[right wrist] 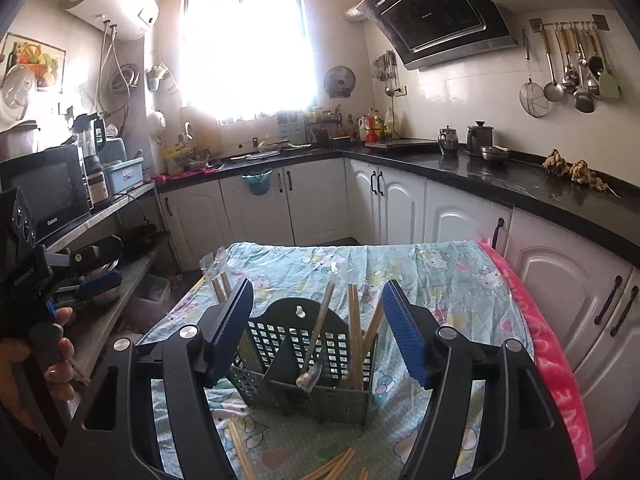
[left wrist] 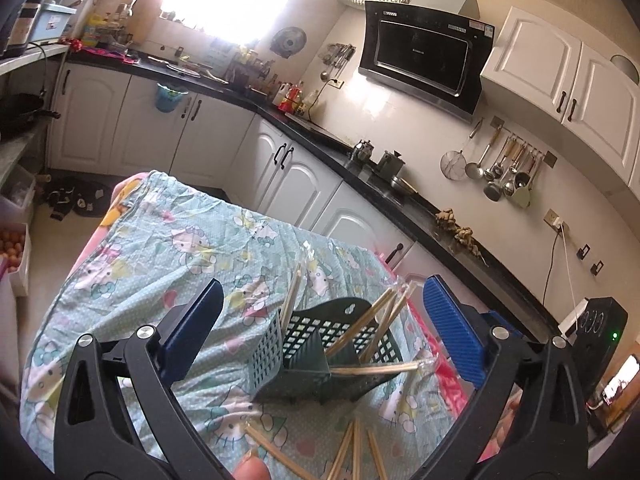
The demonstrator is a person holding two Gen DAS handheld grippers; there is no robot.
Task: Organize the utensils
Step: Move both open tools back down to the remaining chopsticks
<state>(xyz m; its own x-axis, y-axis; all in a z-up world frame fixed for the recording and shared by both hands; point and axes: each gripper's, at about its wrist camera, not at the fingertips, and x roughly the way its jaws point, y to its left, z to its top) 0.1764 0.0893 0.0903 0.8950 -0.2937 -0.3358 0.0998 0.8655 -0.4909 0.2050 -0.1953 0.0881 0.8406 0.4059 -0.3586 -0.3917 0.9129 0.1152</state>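
A dark green slotted utensil caddy [left wrist: 320,352] [right wrist: 312,364] stands on the table with the cartoon-print cloth [left wrist: 152,248]. Several wooden chopsticks [left wrist: 362,328] [right wrist: 354,328] lean in its compartments, and in the right wrist view a metal fork [right wrist: 314,356] stands tines-down in the middle one. More chopsticks [left wrist: 352,452] [right wrist: 332,466] lie loose on the cloth in front of it. My left gripper [left wrist: 320,322] is open and empty, hovering above the caddy. My right gripper [right wrist: 316,328] is open and empty, its jaws wide either side of the caddy. The left gripper also shows at the left of the right wrist view [right wrist: 96,268].
Black countertops over white cabinets [right wrist: 400,196] run behind and to the right of the table. A pink towel [right wrist: 560,364] hangs along the table's right edge. A shelf with a microwave [right wrist: 44,192] stands at the left. Hanging ladles [right wrist: 576,72] line the wall.
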